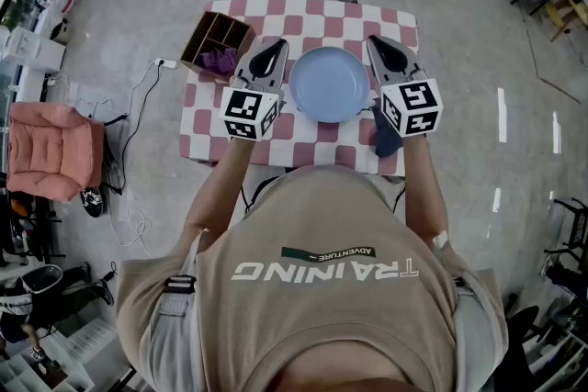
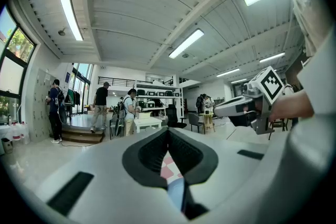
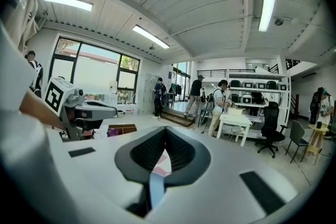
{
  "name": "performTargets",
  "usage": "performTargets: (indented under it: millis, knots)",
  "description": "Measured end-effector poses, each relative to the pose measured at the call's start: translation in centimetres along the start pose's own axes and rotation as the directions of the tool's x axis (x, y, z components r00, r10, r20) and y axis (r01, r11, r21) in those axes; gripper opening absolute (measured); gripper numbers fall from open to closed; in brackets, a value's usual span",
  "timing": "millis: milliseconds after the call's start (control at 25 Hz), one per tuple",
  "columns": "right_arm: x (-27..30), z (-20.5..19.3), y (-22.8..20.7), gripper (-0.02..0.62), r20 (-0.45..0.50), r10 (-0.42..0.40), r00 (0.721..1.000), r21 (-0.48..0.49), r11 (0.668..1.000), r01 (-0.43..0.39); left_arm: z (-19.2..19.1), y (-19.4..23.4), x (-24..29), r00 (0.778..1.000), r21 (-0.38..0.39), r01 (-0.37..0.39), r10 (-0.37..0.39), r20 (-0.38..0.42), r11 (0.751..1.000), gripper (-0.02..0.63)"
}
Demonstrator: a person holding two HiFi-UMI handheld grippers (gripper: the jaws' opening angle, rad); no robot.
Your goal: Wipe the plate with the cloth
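Now, left gripper [image 1: 279, 44] fingers [image 2: 151, 153] closed, right gripper [image 1: 372, 40] likewise.

The small surface [image 1: 317, 135] shows a pink-and-white check all over. 3 things lie directly on it. A pale blue round plate [image 1: 329, 84] sits flat near the middle. A divided wooden box [image 1: 217, 41] stands at 10 o'clock from the plate, at the far left corner, apart from it. A dark blue cloth [image 1: 387, 140] lies bunched at 4 o'clock, by the near right edge.
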State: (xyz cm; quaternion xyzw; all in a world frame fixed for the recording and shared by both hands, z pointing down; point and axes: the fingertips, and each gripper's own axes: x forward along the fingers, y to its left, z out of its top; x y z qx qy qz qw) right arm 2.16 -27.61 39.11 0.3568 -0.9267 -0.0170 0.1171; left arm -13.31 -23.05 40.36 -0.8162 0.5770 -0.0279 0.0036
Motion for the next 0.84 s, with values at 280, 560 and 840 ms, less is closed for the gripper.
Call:
performTargets:
  millis: [280,560,840]
  knots:
    - [-0.3,-0.1,0.5,0.018,-0.016,-0.011,1.000,-0.058,0.998,0.010,-0.9,-0.5,0.1,0.999,0.007,0.029,-0.029,-0.028,1.000,0.015]
    - [-0.3,-0.6,0.7,0.018,-0.043,-0.010,0.999,-0.087,0.996,0.007,-1.2,-0.1,0.0,0.999,-0.009,0.030,-0.031,-0.034,1.000,0.015]
    - [-0.5,-0.5,0.0,0.018,-0.032,-0.020,0.999,-0.094,0.995,0.017,-1.4,-0.4,0.5,0.999,-0.011,0.039,-0.039,-0.033,0.999,0.015]
